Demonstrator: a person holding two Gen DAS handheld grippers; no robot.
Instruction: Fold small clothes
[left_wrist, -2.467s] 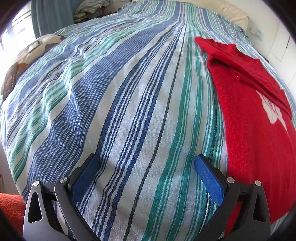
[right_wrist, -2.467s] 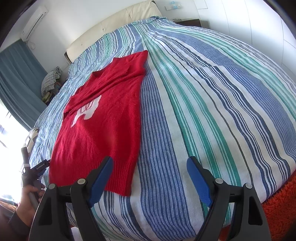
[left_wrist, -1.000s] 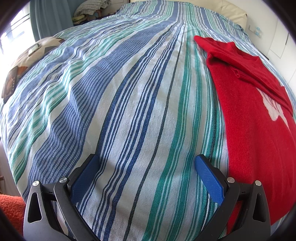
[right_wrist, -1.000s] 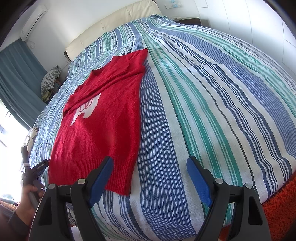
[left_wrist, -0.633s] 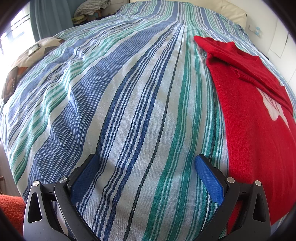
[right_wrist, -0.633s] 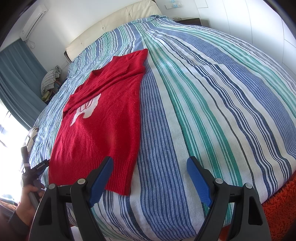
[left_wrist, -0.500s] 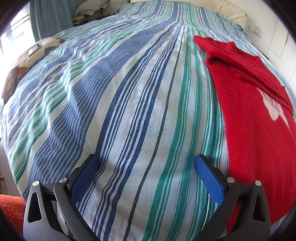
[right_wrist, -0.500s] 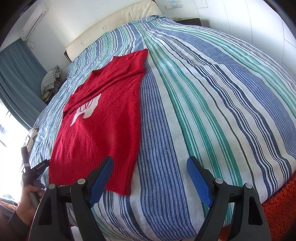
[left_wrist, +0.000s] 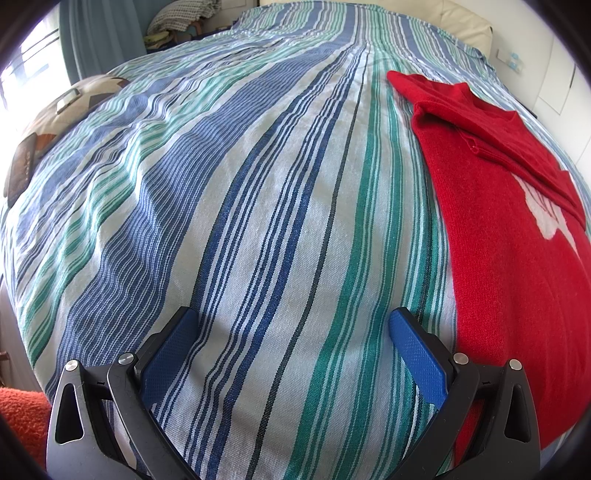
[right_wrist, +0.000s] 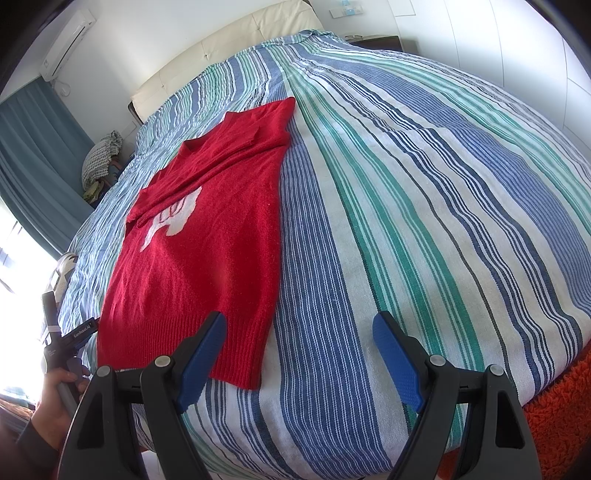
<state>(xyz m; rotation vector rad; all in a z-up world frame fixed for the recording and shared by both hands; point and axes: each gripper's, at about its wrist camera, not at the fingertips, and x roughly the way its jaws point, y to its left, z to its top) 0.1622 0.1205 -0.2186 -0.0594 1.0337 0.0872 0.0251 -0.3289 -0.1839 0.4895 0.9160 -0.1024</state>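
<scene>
Red knitted sweater with white chest motif (right_wrist: 207, 254) is lying flat on the striped blue, green and white bedspread (right_wrist: 406, 221), centre-left of the right wrist view, sleeves folded across the chest.

Left gripper (left_wrist: 291, 332) and right gripper (right_wrist: 299, 332) are both hovering wide open, holding nothing.

Judgement: pinch the ribbed hem corners, lifting evenly toward the collar.

Patterned cushion (left_wrist: 74, 107) is sitting upper left, well apart; nothing is obstructing.
</scene>
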